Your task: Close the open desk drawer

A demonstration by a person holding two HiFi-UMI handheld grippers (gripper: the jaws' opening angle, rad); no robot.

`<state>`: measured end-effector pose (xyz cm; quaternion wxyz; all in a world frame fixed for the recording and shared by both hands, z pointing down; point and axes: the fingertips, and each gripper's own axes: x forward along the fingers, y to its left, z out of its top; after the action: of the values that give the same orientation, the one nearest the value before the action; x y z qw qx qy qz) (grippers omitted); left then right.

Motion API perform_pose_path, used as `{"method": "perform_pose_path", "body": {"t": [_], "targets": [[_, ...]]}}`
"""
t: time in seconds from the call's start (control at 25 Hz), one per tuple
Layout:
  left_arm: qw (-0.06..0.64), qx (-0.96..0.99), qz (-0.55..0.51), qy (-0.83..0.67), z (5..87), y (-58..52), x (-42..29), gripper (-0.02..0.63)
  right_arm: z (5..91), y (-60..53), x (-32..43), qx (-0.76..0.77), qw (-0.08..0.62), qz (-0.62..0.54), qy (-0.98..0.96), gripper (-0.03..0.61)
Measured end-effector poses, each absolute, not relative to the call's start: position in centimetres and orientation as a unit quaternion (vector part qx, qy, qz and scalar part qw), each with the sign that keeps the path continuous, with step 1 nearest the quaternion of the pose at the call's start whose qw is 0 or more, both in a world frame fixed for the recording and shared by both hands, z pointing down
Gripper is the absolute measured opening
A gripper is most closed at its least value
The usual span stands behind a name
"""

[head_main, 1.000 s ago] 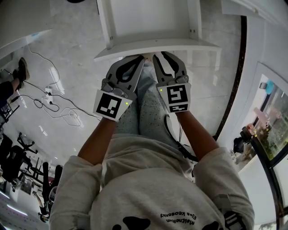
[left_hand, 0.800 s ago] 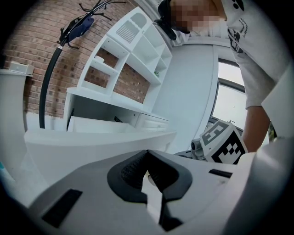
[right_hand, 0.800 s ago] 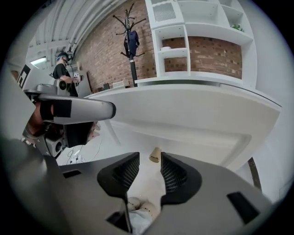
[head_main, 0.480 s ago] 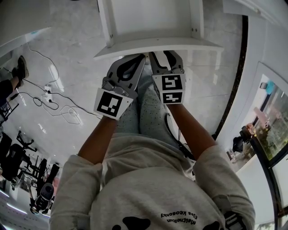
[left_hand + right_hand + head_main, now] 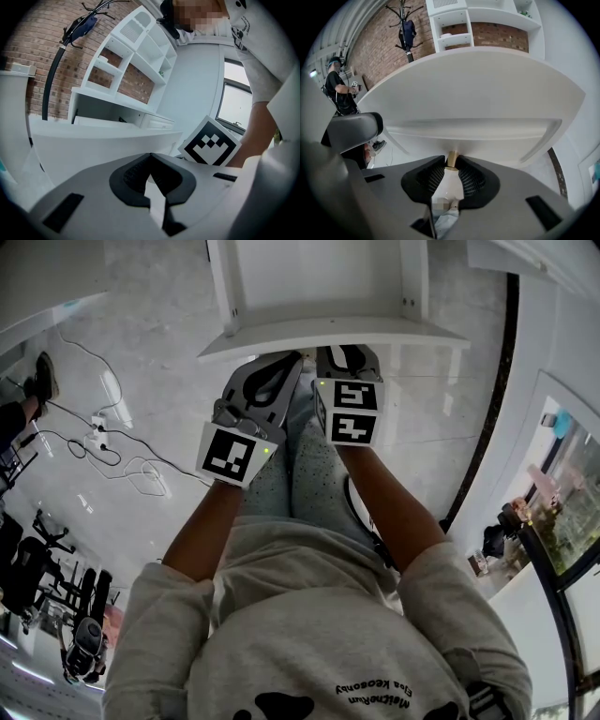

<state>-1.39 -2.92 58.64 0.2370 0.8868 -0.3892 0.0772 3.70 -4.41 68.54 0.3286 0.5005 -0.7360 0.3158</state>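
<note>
Marble floor (image 5: 141, 343) lies beneath the open white drawer (image 5: 328, 332), pulled out toward the person.
Right gripper (image 5: 346, 352), tilted downward, has just been closing its 2 jaws on the brass knob (image 5: 452, 159); left gripper (image 5: 292, 359) lies close beside it, jaws together, empty.

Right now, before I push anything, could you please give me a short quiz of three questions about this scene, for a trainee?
1. True or false: the drawer is already fully shut.
2. What stands between the jaws of the right gripper? A) a cable B) the drawer's knob C) nothing
3. Fill in: the jaws of the left gripper are ____.

Key
1. False: it stands pulled out.
2. B. The jaws have just been closing, and their tips now pinch the knob.
3. Together, with nothing held.
</note>
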Motion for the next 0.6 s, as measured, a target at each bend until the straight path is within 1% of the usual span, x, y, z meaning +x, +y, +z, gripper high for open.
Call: {"method": "perform_pose_path", "body": {"t": [0.6], "targets": [[0.235,0.883,0.072,-0.4,58.4,-4.0,-1.6,0.018,68.3,-5.0,3.5,0.49,0.325,0.326,-0.741,0.107]]}}
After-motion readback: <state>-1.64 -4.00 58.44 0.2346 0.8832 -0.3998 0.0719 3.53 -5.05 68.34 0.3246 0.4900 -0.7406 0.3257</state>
